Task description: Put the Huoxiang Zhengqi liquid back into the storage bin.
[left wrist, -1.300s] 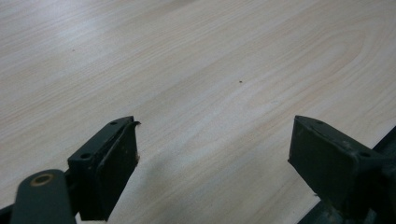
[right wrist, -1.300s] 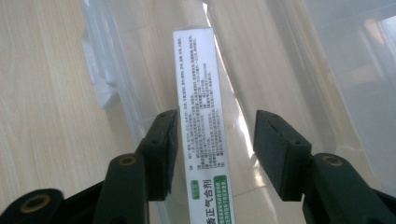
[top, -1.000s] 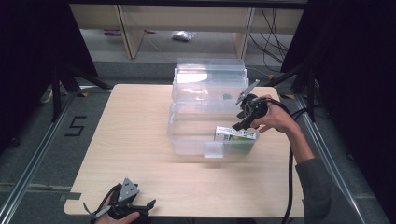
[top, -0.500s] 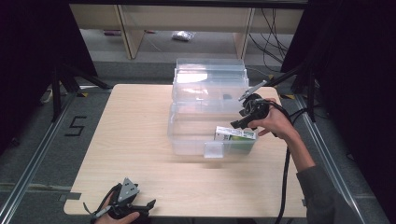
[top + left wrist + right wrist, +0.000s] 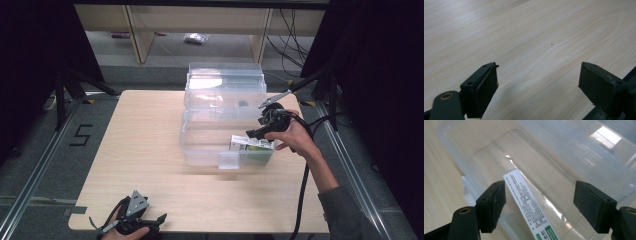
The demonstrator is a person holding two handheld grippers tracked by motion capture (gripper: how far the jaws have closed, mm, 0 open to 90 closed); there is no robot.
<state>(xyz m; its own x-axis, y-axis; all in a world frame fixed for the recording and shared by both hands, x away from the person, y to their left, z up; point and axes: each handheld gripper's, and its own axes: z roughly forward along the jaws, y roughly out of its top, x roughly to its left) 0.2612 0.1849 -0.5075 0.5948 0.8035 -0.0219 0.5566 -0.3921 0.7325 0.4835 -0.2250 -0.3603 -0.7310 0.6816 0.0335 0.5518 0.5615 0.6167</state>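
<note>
A white carton with a green end lies in the front right corner of a clear plastic bin at the middle of the table. My right gripper hovers just above it. In the right gripper view the carton's printed side runs under the gap of the right gripper, nearer the left jaw, and neither pad touches it. Those jaws have just been opening and stand wide. My left gripper rests at the table's front left edge, also open over bare wood.
A clear lid or second clear bin rises behind the first one. The wooden table has free room on its left half and along the front. Shelving and cables stand beyond the far edge.
The right gripper's jaws have spread apart above the carton, which stays where it was in the bin. The left gripper has not moved.
</note>
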